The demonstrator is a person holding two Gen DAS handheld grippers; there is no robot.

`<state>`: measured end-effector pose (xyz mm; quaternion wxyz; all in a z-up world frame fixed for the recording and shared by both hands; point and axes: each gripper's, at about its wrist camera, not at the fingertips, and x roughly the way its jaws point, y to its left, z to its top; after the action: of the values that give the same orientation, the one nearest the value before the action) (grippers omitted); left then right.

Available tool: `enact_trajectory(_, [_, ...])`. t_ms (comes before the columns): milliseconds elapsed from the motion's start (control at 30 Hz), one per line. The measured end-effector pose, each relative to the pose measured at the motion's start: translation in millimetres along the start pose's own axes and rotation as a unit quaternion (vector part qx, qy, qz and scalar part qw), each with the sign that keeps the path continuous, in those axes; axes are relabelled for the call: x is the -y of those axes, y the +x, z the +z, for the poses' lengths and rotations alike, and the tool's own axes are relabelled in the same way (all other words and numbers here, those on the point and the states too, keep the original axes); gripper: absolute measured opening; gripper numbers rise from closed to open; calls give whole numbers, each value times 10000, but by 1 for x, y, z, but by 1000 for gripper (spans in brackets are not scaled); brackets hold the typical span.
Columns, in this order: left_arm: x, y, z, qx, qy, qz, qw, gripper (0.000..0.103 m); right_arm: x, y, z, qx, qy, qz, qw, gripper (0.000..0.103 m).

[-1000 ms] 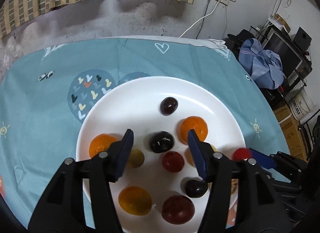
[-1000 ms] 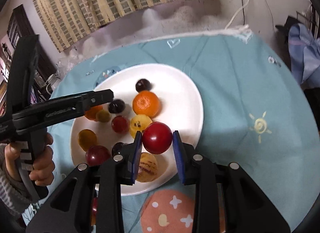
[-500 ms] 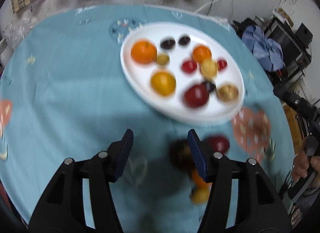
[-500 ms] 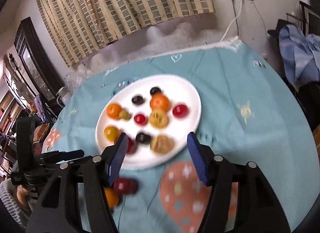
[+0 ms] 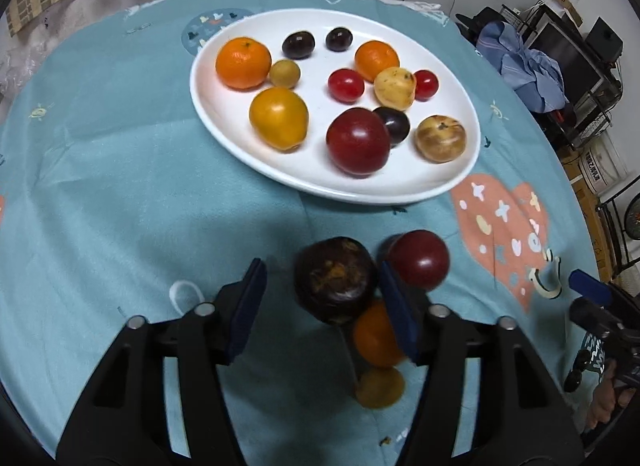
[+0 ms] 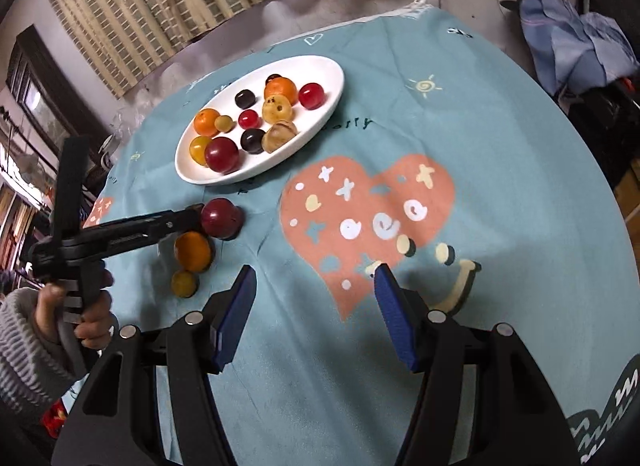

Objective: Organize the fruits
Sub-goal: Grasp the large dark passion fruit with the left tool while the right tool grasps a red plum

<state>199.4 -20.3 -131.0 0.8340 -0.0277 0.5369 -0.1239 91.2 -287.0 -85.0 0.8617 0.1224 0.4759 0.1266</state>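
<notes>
A white plate holds several fruits: oranges, red and dark tomatoes, brownish ones. Nearer me on the teal cloth lie a dark brown fruit, a red fruit, an orange and a small yellow fruit. My left gripper hangs over the dark brown fruit. Its jaws are opening; the fruit sits between them near the right pad, apart from the left one. My right gripper is open with nothing in it, over the heart print.
The round table's teal cloth carries an orange heart print. A person's hand in a grey sleeve holds the left gripper. Striped curtains stand behind; blue clothes and shelves are off the table's right.
The right gripper let go of a red fruit over the plate and opened. Both grippers drew back from the plate to the near cloth. The left jaws now straddle the dark fruit, wider.
</notes>
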Motion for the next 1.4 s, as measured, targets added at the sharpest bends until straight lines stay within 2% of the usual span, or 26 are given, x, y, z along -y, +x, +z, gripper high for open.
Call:
enact_trajectory(33, [-1, 1, -1, 8, 18, 56, 10000, 75, -1, 0, 0, 12, -19, 13, 10000, 61])
enact_trajectory(67, [-4, 0, -2, 61, 41, 151, 9999, 77, -3, 0, 0, 13, -48, 26, 10000, 61])
enact_trajectory(133, [-11, -3, -2, 123, -2, 251, 9996, 77, -8, 1, 2, 11, -129, 55, 9999, 61])
enact_trajectory(300, [-56, -26, -13, 218, -546, 455, 9972, 76, -14, 4, 5, 8, -197, 146, 9997, 62])
enact_trajectory(400, [-73, -39, -25, 210, -742, 438, 9961, 73, -16, 7, 6, -29, -190, 197, 9996, 62])
enact_trajectory(533, [-73, -39, -29, 200, -760, 433, 9960, 72, -23, 9, 6, -57, -267, 262, 9993, 62])
enact_trajectory(667, [-53, -30, -22, 240, -593, 357, 9973, 72, -29, 8, 4, -55, -440, 241, 9987, 62])
enact_trajectory(800, [-42, -14, -12, 134, -489, 363, 9981, 72, -22, 8, 3, -83, -298, 172, 9994, 62])
enact_trajectory(833, [-41, -10, -11, 113, -473, 390, 9981, 68, -21, 7, 3, -79, -264, 163, 9995, 62])
enact_trajectory(867, [-41, -8, -10, 98, -456, 423, 9980, 59, -19, 7, 3, -69, -247, 149, 9996, 62])
enact_trajectory(1033, [-44, -10, -14, 169, -402, 363, 9984, 49, -20, 9, 3, -87, -266, 144, 9995, 61])
enact_trajectory(1267, [-56, -34, -33, 309, -639, 348, 9969, 47, -55, 32, 14, -258, -899, 259, 9953, 62])
enact_trajectory(1400, [-66, -49, -52, 314, -788, 383, 9957, 47, -73, 62, 30, -497, -873, 513, 9936, 62])
